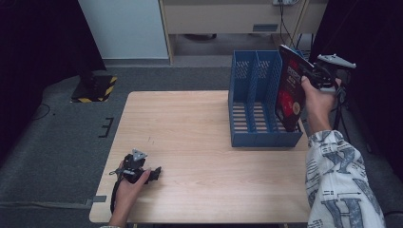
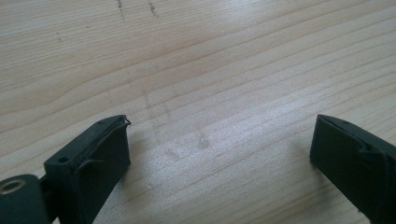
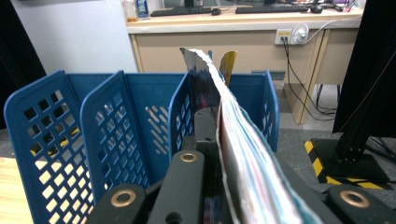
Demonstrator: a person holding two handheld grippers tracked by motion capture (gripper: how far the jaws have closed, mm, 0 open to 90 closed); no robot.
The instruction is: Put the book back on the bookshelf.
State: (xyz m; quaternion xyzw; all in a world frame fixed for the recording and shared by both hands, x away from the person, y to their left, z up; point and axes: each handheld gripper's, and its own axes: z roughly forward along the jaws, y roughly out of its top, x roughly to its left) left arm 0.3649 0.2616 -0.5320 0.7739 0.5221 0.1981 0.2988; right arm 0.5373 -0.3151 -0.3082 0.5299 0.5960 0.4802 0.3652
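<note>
1. While your right gripper (image 1: pixel 304 75) is hovering at the upper right of the high view, its jaws are pinching a dark magazine (image 1: pixel 291 90) with a red cover, clamped tight on its upper edge.
2. You are holding that magazine upright and slightly tilted, its lower end dipping into the rightmost compartment of the blue file rack (image 1: pixel 252 102), at the right of the frame.
3. Looking along the right gripper view, the magazine (image 3: pixel 243 154) is running edge-on from the bottom centre up to the middle, its pages fanning a little, with the blue file rack (image 3: pixel 107 135) and its perforated dividers standing to the left and behind it.
4. Your left gripper (image 1: pixel 154 174) is resting on the wooden table (image 1: pixel 199 142) at the lower left of the high view, your left hand (image 1: pixel 127 187) wrapping round it.
5. Its jaws are standing spread wide in the left gripper view, gripping nothing, with bare table (image 2: pixel 210 84) between them.
6. Behind the rack, at the top of the high view, a beige desk (image 1: pixel 223 19) is standing, and a yellow-and-black striped base (image 1: pixel 95 88) is sitting on the floor at the upper left.
</note>
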